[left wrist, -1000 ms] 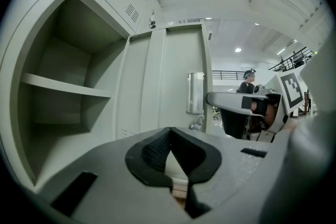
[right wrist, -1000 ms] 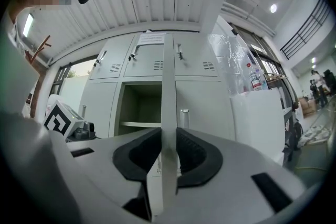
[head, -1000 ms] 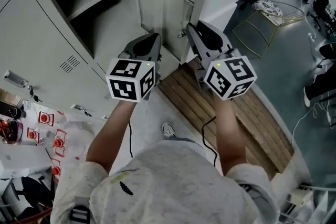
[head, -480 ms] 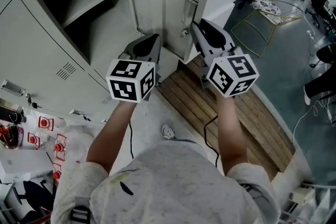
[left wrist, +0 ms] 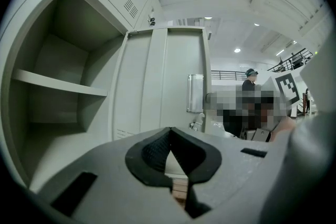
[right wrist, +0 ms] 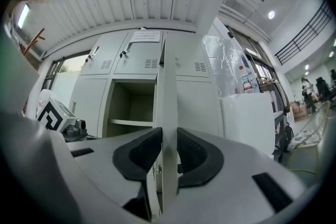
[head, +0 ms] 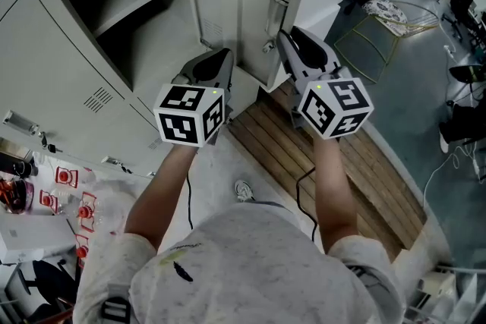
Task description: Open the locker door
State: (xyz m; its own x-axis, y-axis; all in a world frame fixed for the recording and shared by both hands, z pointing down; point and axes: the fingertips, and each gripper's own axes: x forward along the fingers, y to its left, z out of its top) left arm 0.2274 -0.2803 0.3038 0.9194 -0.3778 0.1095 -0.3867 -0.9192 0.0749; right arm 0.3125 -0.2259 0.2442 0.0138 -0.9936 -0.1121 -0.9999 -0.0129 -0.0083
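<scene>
Right claw (right wrist: 169, 136): I am pinching the free edge of the locker door (right wrist: 168, 81) between both pads. The jaws are standing nearly together, with only the sheet between them.
Left claw (left wrist: 169, 132): I am holding it closed tip to tip, gripping nothing, pointing toward the door's face and apart from it.
Door position: it is standing swung out, edge-on to my right claw, beside the open compartment (head: 125, 7) and its shelf (left wrist: 58, 87).
Handling (judged): the door looks like thin painted sheet metal, stiff, light and probably slick, so it is calling for a firm pinch.
Where to hold (judged): the free edge near the latch handle (left wrist: 195, 93), far from the hinge, is giving the most leverage.
</scene>
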